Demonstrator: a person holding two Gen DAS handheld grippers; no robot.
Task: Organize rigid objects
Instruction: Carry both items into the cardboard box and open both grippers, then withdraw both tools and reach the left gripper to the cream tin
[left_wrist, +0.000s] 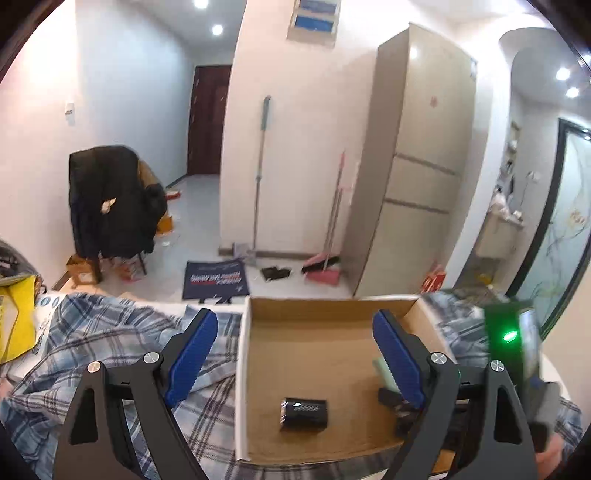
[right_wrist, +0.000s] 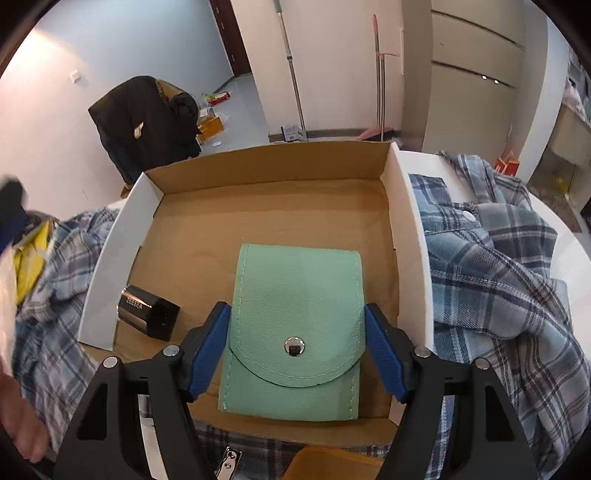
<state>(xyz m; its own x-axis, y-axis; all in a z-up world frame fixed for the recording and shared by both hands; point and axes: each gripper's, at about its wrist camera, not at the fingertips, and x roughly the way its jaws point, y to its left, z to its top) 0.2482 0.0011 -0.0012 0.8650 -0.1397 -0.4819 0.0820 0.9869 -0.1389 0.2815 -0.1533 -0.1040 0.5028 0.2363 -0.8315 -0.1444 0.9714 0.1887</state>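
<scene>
The right hand-held gripper (right_wrist: 295, 350) clamps a mint-green snap pouch (right_wrist: 295, 325) over the cardboard box (right_wrist: 402, 229). The left hand-held gripper (left_wrist: 295, 354) hangs spread and empty above a black block (left_wrist: 304, 413) on the box floor; its white print is unreadable.

A lived-in home: fridge (left_wrist: 417, 155), mop (left_wrist: 260, 177), broom (left_wrist: 332, 221), coat-draped chair (left_wrist: 110, 206).

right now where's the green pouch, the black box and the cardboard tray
green pouch (right_wrist: 295, 325), right wrist view, on its front flap above the snap
black box (left_wrist: 304, 413), left wrist view, on its top face
cardboard tray (right_wrist: 266, 162), right wrist view, on its far inner wall
</scene>
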